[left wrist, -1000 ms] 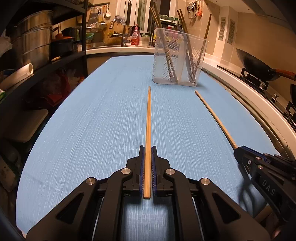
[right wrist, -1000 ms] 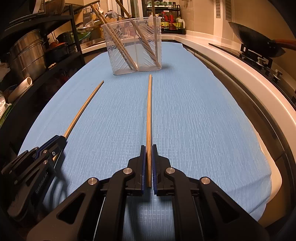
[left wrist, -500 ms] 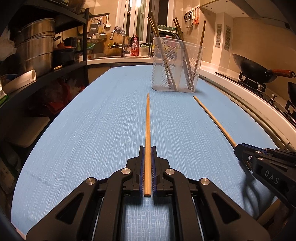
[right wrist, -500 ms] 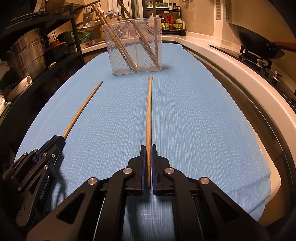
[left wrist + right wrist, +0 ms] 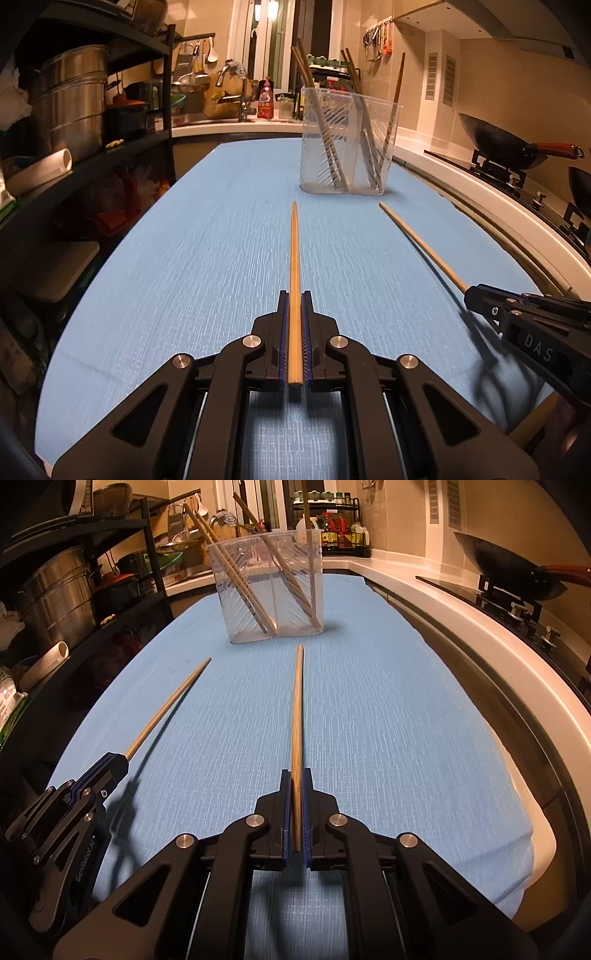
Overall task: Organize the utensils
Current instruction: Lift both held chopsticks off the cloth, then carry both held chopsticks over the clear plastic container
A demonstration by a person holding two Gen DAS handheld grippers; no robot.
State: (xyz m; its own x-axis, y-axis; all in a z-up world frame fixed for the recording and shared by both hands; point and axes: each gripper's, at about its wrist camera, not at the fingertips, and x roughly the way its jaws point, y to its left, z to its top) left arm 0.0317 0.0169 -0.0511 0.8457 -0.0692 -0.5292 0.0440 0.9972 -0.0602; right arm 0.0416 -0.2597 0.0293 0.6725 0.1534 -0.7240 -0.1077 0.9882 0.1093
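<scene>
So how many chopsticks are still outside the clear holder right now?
2. One chopstick is clamped in the left gripper, the other chopstick in the right gripper. Both point toward the clear holder. None shows loose on the blue cloth.

open blue cloth (image 5: 207, 258) ahead, clear holder (image 5: 347, 147) beyond

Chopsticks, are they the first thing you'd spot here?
Yes. Each gripper is shut on one long wooden chopstick pointing straight ahead: the left gripper holds the left chopstick, the right gripper the right chopstick. Ahead on the blue cloth stands a clear holder with more chopsticks inside.
</scene>
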